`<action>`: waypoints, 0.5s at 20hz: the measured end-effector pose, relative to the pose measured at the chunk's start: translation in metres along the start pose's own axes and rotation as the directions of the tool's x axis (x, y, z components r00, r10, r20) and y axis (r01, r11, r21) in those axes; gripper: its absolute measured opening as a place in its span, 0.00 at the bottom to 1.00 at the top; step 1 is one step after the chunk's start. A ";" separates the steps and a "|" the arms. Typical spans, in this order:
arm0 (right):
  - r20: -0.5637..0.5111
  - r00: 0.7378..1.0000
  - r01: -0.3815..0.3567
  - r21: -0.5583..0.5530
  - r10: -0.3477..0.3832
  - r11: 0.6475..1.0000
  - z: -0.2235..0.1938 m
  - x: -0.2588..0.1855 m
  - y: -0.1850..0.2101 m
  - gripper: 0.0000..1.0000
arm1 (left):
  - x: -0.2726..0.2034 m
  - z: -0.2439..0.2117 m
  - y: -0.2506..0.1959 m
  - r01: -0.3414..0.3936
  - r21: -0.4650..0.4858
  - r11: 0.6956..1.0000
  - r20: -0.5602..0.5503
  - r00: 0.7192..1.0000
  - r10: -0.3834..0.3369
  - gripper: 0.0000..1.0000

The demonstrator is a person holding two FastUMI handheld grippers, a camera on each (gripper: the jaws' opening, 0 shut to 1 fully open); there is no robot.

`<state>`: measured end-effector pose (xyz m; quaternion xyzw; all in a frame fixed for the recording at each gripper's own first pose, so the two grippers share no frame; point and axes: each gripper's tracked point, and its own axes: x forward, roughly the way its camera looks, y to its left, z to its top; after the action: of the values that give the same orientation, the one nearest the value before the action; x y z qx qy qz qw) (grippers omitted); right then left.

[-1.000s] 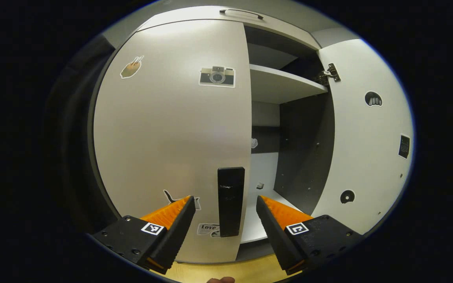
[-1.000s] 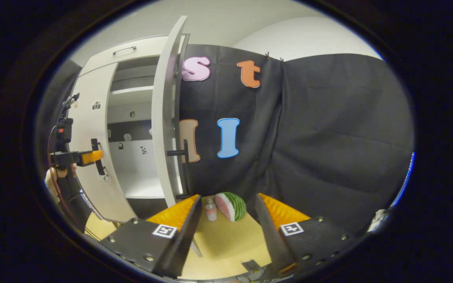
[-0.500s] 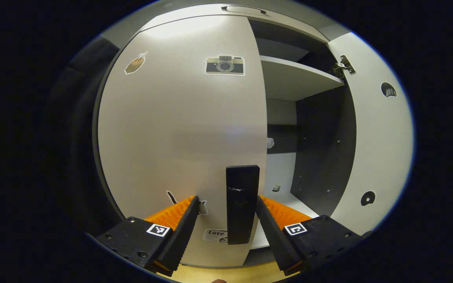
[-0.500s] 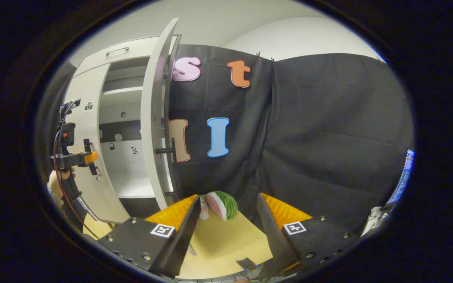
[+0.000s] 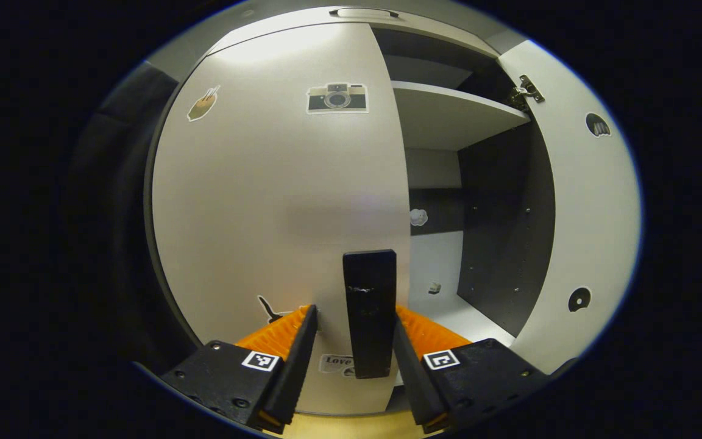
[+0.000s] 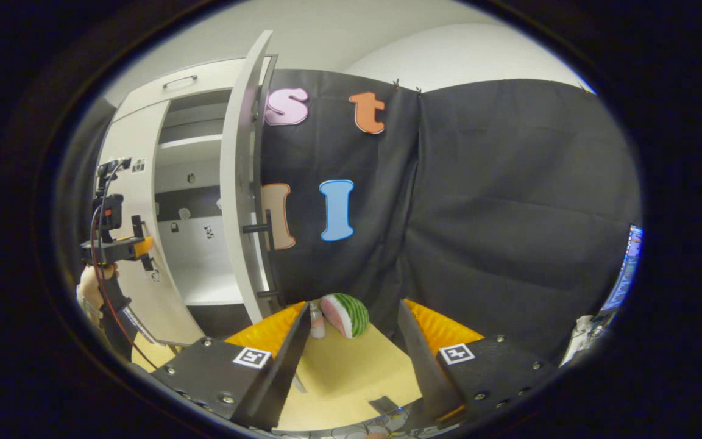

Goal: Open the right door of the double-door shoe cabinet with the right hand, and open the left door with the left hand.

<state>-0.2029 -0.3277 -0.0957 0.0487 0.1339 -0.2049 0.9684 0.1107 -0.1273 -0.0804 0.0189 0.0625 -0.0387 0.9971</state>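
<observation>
Shoe cabinet (image 5: 351, 18), double-door, pale grey, standing against the booth wall: from my remote seat I log it as half open. Right door (image 5: 588, 201) — swung wide on its hinge (image 5: 524, 92), inner face toward the left gripper view, with small dark stickers on it; in the right gripper view the same door (image 6: 238, 183) stands edge-on with its dark bar handle (image 6: 269, 253) pointing toward the black cloth. Left door (image 5: 278, 201) — closed, flat across its half, carrying a camera sticker (image 5: 337, 97) near the top and a hand-shaped sticker (image 5: 203, 103) at upper left. Left door handle (image 5: 370, 314), a black upright bar near the door's free edge: my left gripper (image 5: 351, 332) has one finger on each side of it, the gap narrow; I cannot tell whether either pad touches the bar. Interior: a white shelf (image 5: 448, 113) high up, dark side panel, pale floor panel below. Right gripper (image 6: 354, 332) — fingers spread, holding nothing, held away from the cabinet above a yellow-wood tabletop (image 6: 351, 378). On that top, past the fingers: a watermelon slice (image 6: 345, 314) and a small bottle (image 6: 317, 323) just beside it. Far left in the right gripper view, a hand (image 6: 90, 283) holds the left gripper against the left door.
</observation>
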 end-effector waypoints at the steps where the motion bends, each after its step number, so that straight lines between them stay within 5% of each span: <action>1: 0.002 1.000 -0.001 -0.001 0.001 1.000 0.000 -0.002 0.000 0.82 | 0.000 -0.002 -0.005 0.029 -0.005 1.000 -0.006 1.000 -0.029 0.51; 3: 0.003 1.000 -0.004 -0.001 0.004 1.000 0.000 -0.007 -0.001 0.82 | 0.001 -0.002 -0.004 0.030 0.011 0.999 -0.004 1.000 -0.030 0.35; 10: -0.010 1.000 -0.006 -0.012 0.006 1.000 -0.006 -0.022 -0.008 0.82 | -0.001 -0.003 -0.005 0.053 -0.018 0.998 -0.011 0.999 -0.054 0.28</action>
<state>-0.2268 -0.3262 -0.0959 0.0441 0.1397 -0.2010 0.9686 0.1086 -0.1321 -0.0830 0.0089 0.0691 -0.0647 0.9955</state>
